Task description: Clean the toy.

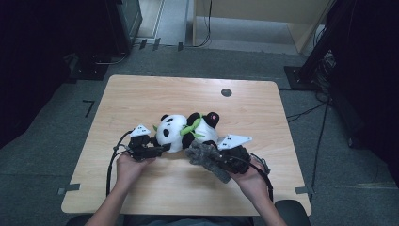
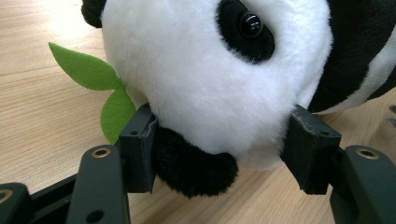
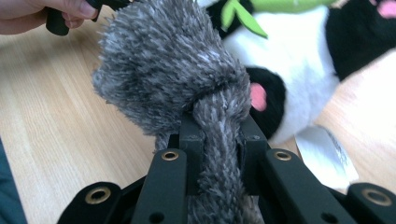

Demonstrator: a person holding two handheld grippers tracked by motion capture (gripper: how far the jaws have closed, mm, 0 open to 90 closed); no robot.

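A black-and-white panda plush point(image 1: 175, 129) lies on its side in the middle of the wooden table point(image 1: 141, 94), head to the left, with a green bamboo sprig point(image 1: 190, 126) across its chest. My left gripper point(image 1: 162, 149) is shut on the panda's head point(image 2: 201, 70), one pad against each side; a green leaf point(image 2: 84, 70) sticks out beside the left pad. My right gripper point(image 1: 219, 160) is shut on a fuzzy grey cloth point(image 1: 203, 155), in front of the panda's body. In the right gripper view the grey cloth point(image 3: 168, 70) bunches above my right gripper point(image 3: 219, 126), with the panda point(image 3: 299, 70) behind it.
A small dark round grommet point(image 1: 226, 92) sits in the tabletop at the back. A white tag point(image 3: 327, 156) lies on the wood by the panda. The hand that holds the left gripper point(image 3: 42, 11) appears at the top left of the right gripper view. Dark equipment and cables surround the table.
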